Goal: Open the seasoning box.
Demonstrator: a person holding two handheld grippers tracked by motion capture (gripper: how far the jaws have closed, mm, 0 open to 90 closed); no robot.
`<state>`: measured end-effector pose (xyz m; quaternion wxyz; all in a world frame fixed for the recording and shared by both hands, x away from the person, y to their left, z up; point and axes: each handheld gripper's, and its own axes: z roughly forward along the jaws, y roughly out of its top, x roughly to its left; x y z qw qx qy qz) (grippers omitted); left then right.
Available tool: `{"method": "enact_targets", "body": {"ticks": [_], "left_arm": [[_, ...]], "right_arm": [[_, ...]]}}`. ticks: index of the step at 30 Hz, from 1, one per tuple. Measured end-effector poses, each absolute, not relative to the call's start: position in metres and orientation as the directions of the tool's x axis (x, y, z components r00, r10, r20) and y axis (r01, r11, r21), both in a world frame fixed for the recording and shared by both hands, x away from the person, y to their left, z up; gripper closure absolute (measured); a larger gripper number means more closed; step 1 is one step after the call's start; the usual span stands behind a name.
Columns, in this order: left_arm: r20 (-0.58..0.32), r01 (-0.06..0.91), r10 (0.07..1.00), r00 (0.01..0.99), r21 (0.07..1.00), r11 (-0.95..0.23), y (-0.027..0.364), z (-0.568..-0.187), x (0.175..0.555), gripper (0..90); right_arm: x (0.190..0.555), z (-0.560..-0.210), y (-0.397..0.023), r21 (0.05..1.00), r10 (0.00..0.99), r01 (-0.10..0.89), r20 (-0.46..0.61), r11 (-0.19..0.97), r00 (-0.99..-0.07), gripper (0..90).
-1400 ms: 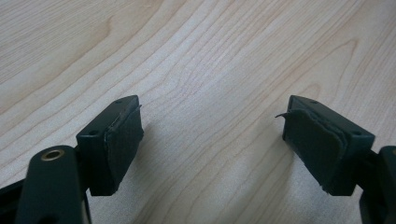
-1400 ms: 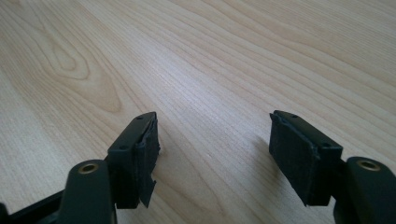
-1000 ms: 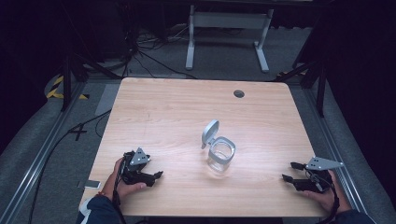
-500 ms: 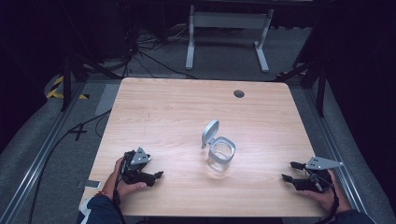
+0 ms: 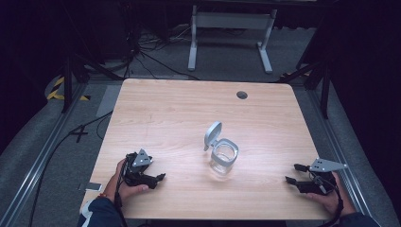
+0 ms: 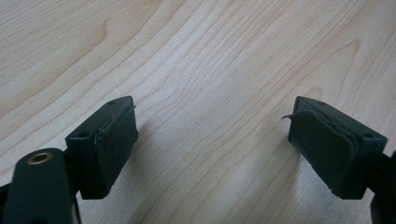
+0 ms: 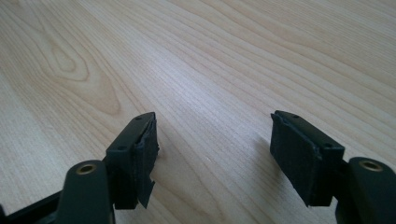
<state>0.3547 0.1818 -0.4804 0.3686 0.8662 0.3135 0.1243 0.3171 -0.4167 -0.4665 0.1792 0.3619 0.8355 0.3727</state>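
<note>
A clear glass jar (image 5: 223,158) stands near the middle of the wooden table (image 5: 189,113), its grey hinged lid (image 5: 212,134) flipped up and open at its back left. My left gripper (image 5: 160,177) rests low at the table's front left, held in a hand, well left of the jar. Its jaws stand wide apart over bare wood, with black pads (image 6: 116,140) holding nothing. My right gripper (image 5: 291,173) lies at the front right corner, pointing left toward the jar from some distance. Its jaws are also apart, and between the pads (image 7: 299,149) is bare wood.
A round cable hole (image 5: 242,94) sits near the table's far edge. Behind the table stand a white frame (image 5: 231,28) and tangled cables on the grey floor. Metal rails run along both sides of the table.
</note>
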Motion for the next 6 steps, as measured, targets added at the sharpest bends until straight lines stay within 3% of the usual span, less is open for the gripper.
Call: {"method": "enact_targets", "body": {"ticks": [6], "left_arm": [[-0.016,0.451,0.635,0.773,0.717,-0.532,0.1817,-0.4804,0.3548,15.5]], "right_arm": [[0.3169,-0.4665,-0.4166,0.753,0.74,0.472,-0.029,0.459,-0.672,32.0]]}}
